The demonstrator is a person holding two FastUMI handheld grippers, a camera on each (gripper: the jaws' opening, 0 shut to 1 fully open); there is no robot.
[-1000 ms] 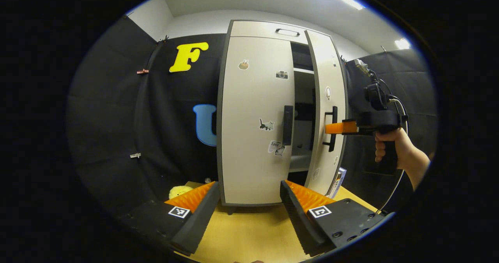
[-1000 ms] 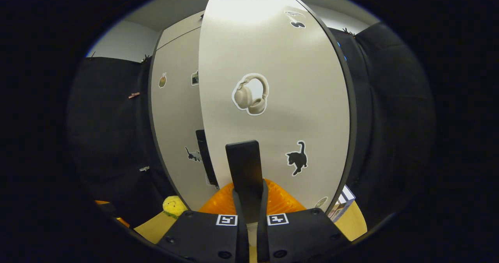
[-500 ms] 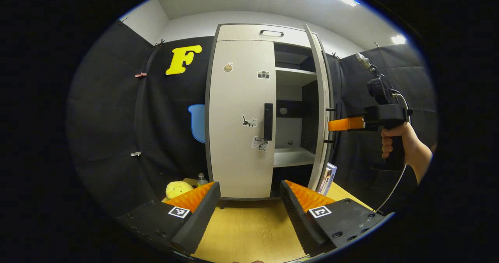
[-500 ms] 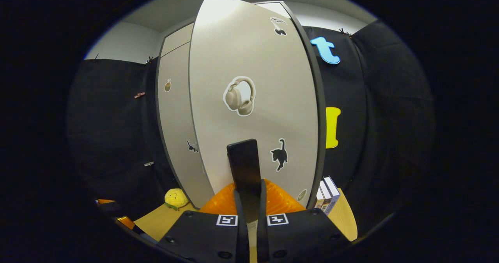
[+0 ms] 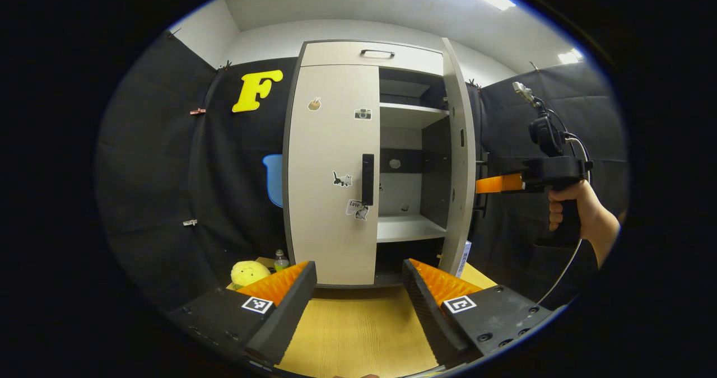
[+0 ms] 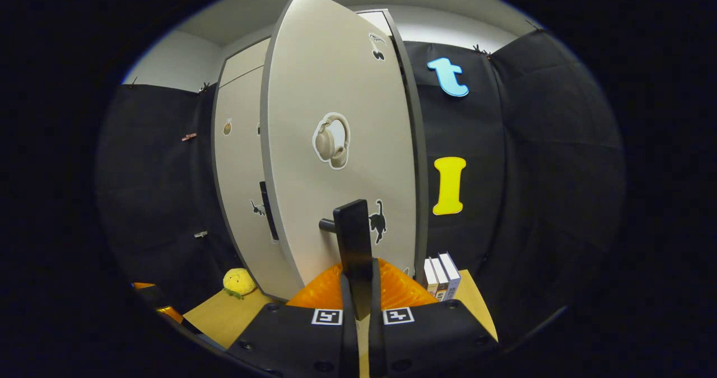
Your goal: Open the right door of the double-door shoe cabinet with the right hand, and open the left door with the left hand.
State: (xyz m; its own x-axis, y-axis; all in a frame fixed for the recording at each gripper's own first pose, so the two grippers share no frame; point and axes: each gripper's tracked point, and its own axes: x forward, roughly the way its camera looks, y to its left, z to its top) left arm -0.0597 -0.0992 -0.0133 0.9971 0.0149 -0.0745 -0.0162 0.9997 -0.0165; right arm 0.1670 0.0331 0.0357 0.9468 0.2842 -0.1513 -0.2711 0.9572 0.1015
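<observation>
Between right claw point(image 6: 358, 288) fingers, right door handle point(image 6: 354, 238) clamped, left claw point(image 5: 358, 294) agape, empty

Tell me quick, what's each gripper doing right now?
Left gripper: open, holding nothing, facing the closed left door.
Right gripper: shut on the right door's handle.

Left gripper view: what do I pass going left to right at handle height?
Closed left door → left door handle → open cabinet interior → right door, swung open edge-on → right hand-held gripper → hand.
</observation>
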